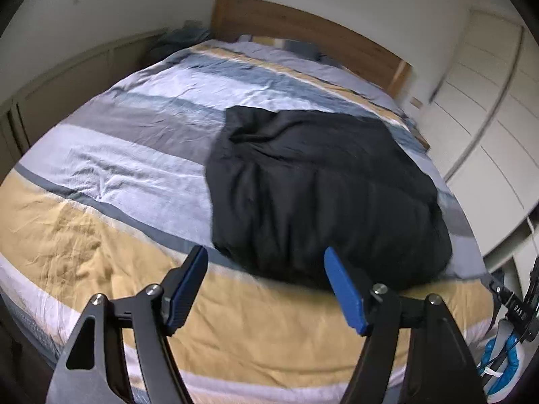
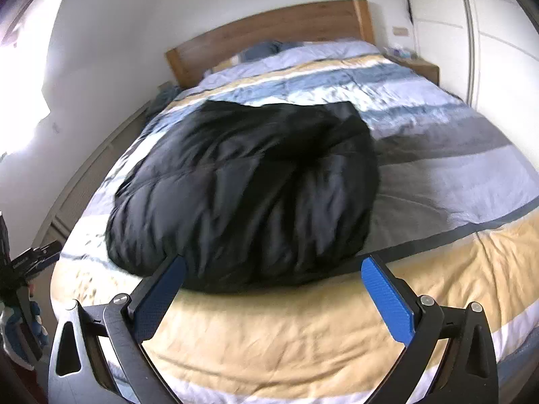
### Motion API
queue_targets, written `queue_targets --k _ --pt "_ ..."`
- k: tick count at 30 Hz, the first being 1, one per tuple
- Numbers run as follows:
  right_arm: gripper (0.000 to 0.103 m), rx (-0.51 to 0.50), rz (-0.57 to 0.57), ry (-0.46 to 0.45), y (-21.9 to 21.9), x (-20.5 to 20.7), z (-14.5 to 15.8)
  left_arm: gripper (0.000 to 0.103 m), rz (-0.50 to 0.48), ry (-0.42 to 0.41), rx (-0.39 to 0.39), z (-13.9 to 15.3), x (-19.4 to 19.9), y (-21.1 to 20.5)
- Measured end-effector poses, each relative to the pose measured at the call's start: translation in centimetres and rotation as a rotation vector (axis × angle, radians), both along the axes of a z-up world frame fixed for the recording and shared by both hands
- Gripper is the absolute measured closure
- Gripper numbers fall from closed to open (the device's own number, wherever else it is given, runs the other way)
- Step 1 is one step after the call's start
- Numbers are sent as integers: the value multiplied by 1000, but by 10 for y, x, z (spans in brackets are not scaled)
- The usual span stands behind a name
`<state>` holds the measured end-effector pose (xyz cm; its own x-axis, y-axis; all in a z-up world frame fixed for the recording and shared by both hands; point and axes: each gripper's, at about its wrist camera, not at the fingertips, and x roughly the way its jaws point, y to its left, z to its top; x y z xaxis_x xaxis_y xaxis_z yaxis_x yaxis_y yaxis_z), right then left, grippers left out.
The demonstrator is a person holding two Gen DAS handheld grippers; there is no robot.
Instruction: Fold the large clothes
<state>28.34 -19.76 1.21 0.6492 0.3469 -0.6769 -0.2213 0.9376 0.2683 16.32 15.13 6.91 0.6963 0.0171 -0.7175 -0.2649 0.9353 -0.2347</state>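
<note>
Both grippers, left (image 1: 266, 266) and right (image 2: 274, 274), spread wide and empty above the bed (image 1: 101, 252).
Black garment (image 1: 320, 188) lies folded, puffy, apparently quilted, on striped bedding.

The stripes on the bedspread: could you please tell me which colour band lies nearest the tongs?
The yellow band, the broad stripe at the foot of the bed, directly under both open tongs; the grey and blue bands lie farther toward the headboard.

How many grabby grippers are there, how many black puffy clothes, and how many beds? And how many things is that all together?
Grippers: 2, the left gripper and the right gripper, both open and empty
Black puffy garment: 1, lying on the bed
Bed with a striped cover: 1
Total: 4
</note>
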Motion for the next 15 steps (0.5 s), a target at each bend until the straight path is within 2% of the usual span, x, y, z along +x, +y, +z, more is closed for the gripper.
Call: queue_targets --k 4,7,13,15 --pt "0 -16 32 -41 16 -36 10 33 -22 -21 21 2 -27 -39" --pt "0 -27 32 -81 22 -62 20 33 -20 -28 94 5 -39 -62" --pt "0 -45 -12 -175 25 -102 34 33 45 -64 260 12 -62 -95" --pt "0 -48 -27 -195 25 -111 34 33 53 -87 289 15 -69 -102"
